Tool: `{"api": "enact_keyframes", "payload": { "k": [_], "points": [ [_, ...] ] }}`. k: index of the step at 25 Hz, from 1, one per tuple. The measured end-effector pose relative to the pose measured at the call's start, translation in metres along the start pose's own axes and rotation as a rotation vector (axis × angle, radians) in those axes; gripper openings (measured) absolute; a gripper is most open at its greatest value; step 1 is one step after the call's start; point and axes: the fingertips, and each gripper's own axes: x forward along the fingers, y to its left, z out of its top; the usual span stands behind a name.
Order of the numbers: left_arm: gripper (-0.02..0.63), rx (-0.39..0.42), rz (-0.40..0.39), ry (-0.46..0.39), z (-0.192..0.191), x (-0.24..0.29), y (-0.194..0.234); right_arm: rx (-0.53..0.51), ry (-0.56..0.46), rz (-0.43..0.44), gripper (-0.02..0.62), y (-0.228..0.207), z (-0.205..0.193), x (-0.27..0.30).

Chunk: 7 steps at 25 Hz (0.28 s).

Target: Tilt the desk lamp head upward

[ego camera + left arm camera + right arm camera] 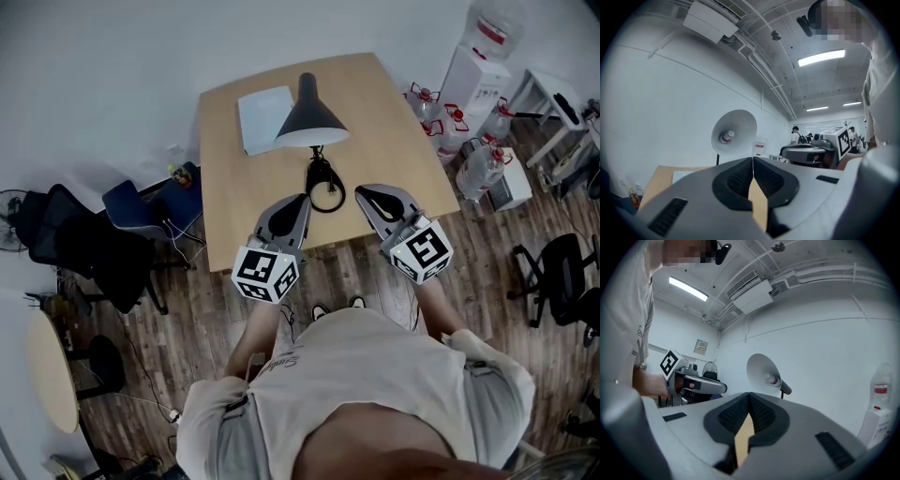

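Observation:
A desk lamp [310,114] with a dark cone shade and a white inside stands at the far middle of the wooden table [225,197], its head facing down toward me. Its black cable [324,184] lies coiled in front of it. My left gripper [302,201] is shut and empty, near the table's front edge and left of the cable. My right gripper [362,193] is also shut and empty, just right of the cable. From the left gripper view the lamp [734,131] shows its bulb beyond the closed left gripper [753,159]. The right gripper view shows the lamp [762,372] past the closed right gripper [749,394].
A white sheet [263,117] lies left of the lamp. A water dispenser [478,70] and several water bottles [469,141] stand right of the table. Dark chairs [84,239] sit at the left, an office chair [562,272] at the right, a round table [52,370] at the lower left.

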Motion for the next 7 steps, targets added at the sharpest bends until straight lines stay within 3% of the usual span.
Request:
{"api": "enact_keyframes", "payload": {
  "k": [7],
  "points": [
    [0.016,0.011,-0.006,-0.015,0.0085,-0.0062,-0.0047,-0.014,-0.008,0.003,-0.003,0.0082,0.0047,0.0023]
  ]
}}
